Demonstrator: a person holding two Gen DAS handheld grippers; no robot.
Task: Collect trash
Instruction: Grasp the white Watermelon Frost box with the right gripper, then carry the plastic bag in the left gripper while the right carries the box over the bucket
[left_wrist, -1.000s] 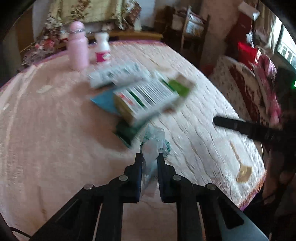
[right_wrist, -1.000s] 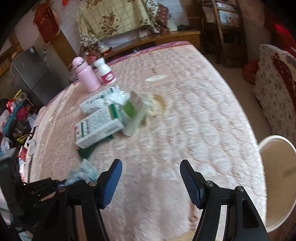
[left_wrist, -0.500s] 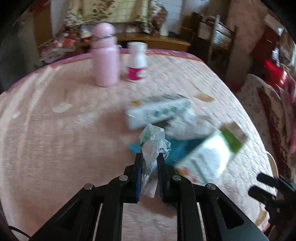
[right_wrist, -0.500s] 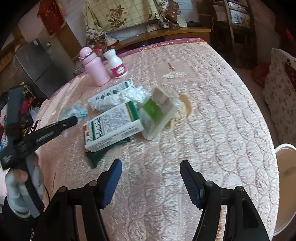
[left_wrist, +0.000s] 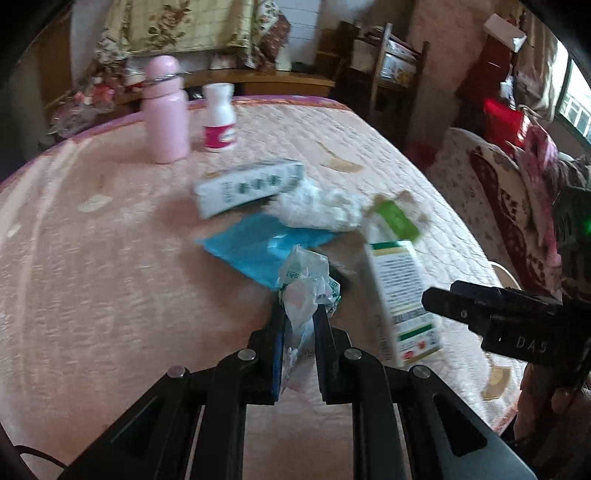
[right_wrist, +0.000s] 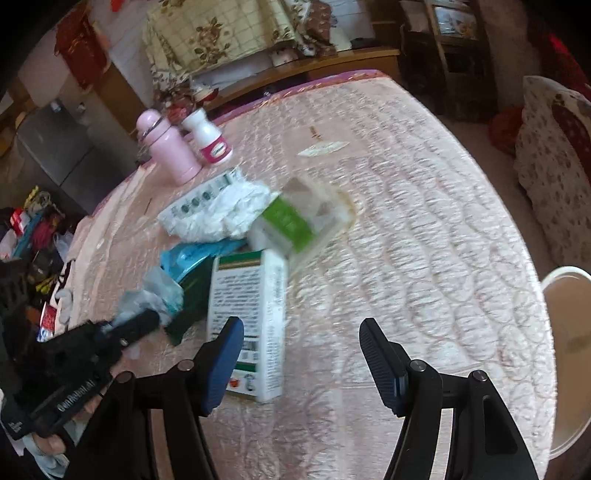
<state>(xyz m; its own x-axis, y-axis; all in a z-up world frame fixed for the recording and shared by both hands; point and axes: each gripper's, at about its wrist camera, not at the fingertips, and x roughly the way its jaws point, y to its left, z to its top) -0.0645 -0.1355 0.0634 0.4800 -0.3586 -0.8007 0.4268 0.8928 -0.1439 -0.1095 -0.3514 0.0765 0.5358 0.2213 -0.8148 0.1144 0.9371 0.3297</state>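
Note:
My left gripper (left_wrist: 298, 314) is shut on a crumpled clear-and-green plastic wrapper (left_wrist: 303, 284), held just above the pink quilted table (left_wrist: 92, 295). In the right wrist view that same gripper (right_wrist: 136, 325) comes in from the lower left with the wrapper (right_wrist: 155, 291). My right gripper (right_wrist: 299, 328) stands open above the table's near part, and its left finger is over a white-and-green carton (right_wrist: 255, 317). The carton (left_wrist: 402, 295) lies lengthwise beside the left gripper. Behind it lie a blue wrapper (left_wrist: 255, 247), crumpled white tissue (left_wrist: 321, 208), a long white box (left_wrist: 247, 186) and a clear pack with a green label (left_wrist: 397, 218).
A pink bottle (right_wrist: 166, 147) and a white pill bottle (right_wrist: 208, 140) stand at the table's far left. A dark green packet (right_wrist: 192, 306) lies under the carton. A white bin (right_wrist: 565, 354) sits beyond the table's right edge. Furniture and cushions ring the table.
The left gripper swung away to the left with the wrapper, then came back beside the pile. The carton has turned lengthwise toward the right gripper, uncovering the blue wrapper. Right gripper stayed open.

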